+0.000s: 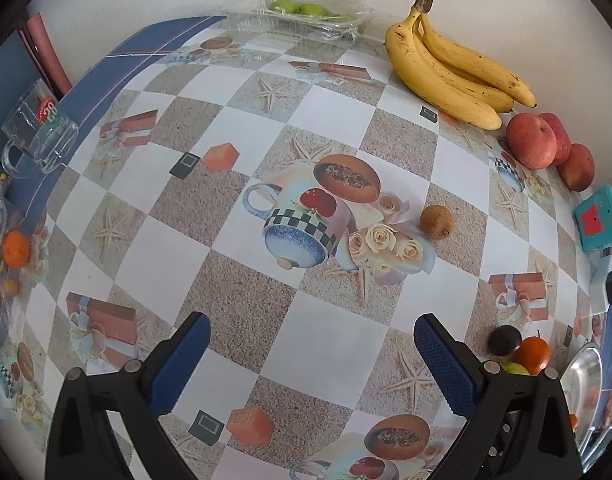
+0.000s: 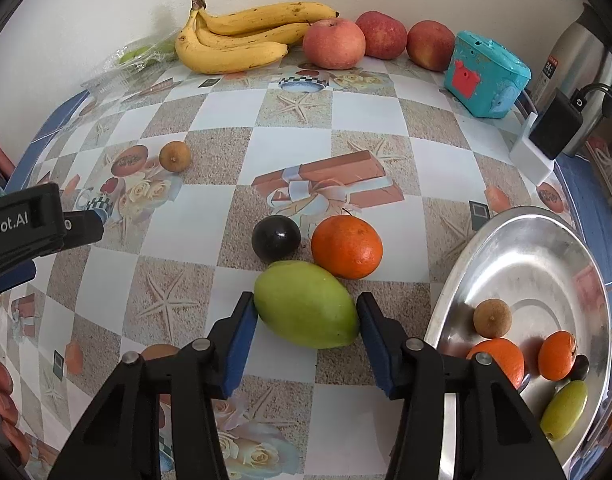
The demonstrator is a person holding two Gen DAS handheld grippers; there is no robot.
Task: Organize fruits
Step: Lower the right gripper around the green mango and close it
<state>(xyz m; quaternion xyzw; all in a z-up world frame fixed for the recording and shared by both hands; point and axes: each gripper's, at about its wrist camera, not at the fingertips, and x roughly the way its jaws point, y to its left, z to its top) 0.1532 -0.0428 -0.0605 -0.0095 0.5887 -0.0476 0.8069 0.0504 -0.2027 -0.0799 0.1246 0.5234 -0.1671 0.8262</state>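
On the table [image 1: 306, 344] with the checked cloth, in the left wrist view, the left gripper [image 1: 312, 364] hangs with its two blue pads spread wide and nothing between them. A small brown fruit [image 1: 437, 221] sits alone near the middle of the cloth. At the back by the wall lies a bunch of bananas [image 1: 450, 68], and just beside it, to the right, are three red apples [image 1: 548, 148]. A clear plastic box [image 1: 306, 14] with green fruits inside stands at the back wall. A glass mug [image 1: 41, 132] is far off on the left edge. Low on the right, a dark round fruit [image 1: 504, 340] and an orange [image 1: 532, 354] sit close together, next to the rim of a silver bowl [image 1: 582, 380].

In the right wrist view, the right gripper [image 2: 306, 332] is around a green mango [image 2: 306, 308] that lies on the cloth. Its blue pads sit on both sides of the mango, right at its skin, but I cannot tell if they press it. The dark round fruit and the orange sit just behind the mango, touching or almost touching it. The silver bowl stands to the right and holds a small brown fruit, two oranges, a small dark fruit and a green fruit. A teal toy box [image 2: 486, 74] stands at the back right beside the apples.
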